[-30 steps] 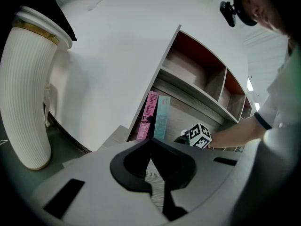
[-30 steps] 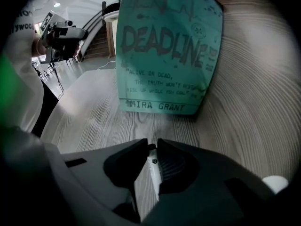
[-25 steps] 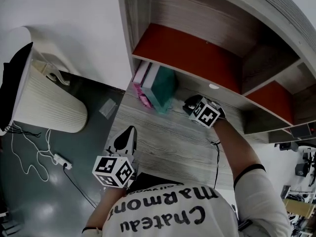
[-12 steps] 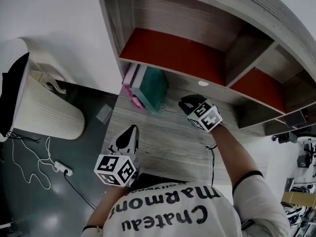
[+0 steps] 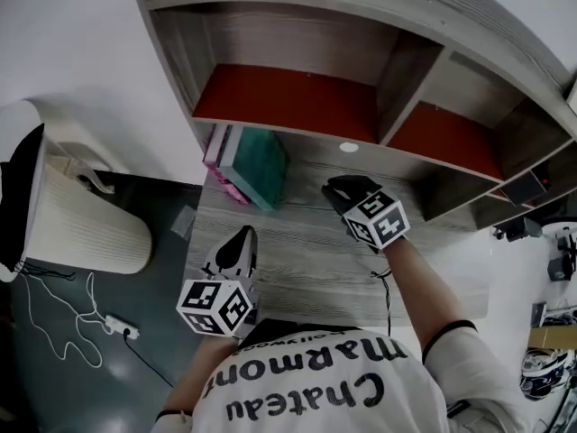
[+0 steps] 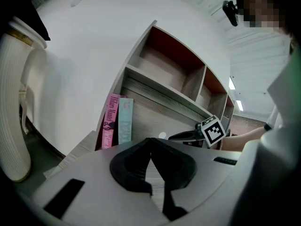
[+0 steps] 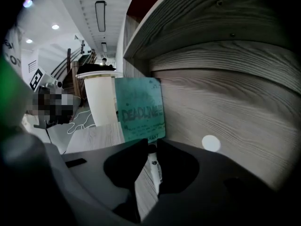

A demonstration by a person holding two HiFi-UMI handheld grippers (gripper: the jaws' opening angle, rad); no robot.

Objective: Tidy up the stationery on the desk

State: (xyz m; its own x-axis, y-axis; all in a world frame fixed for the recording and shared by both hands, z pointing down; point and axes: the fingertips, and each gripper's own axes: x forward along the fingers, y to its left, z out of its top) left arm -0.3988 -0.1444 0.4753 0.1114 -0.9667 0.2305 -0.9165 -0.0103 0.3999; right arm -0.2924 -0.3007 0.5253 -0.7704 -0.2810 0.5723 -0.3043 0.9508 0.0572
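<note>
My right gripper [image 5: 341, 190] hangs over the back of the wooden desk [image 5: 306, 260], just right of the upright teal book [image 5: 261, 168] and pink book [image 5: 219, 162]. In the right gripper view its jaws [image 7: 149, 144] are shut on a white marker [image 7: 153, 166] with a dark tip that points at the teal book [image 7: 140, 109]. My left gripper [image 5: 236, 251] is low over the desk's near left part, shut with nothing in it [image 6: 151, 140]. From there I see both books [image 6: 117, 121] and the right gripper [image 6: 181, 136]. The marker is hidden in the head view.
A shelf unit with red back panels [image 5: 288, 102] overhangs the desk's rear. A white round dot [image 5: 348, 147] sits on the back panel. A black cable [image 5: 390, 287] lies on the desk by my right arm. A white ribbed bin [image 5: 81, 228] and a cord [image 5: 63, 314] are on the floor at left.
My right gripper has risen from the desk and rolled, still holding the marker. The left gripper has crept a little forward. The head view has tilted up and shows more of the shelf.
</note>
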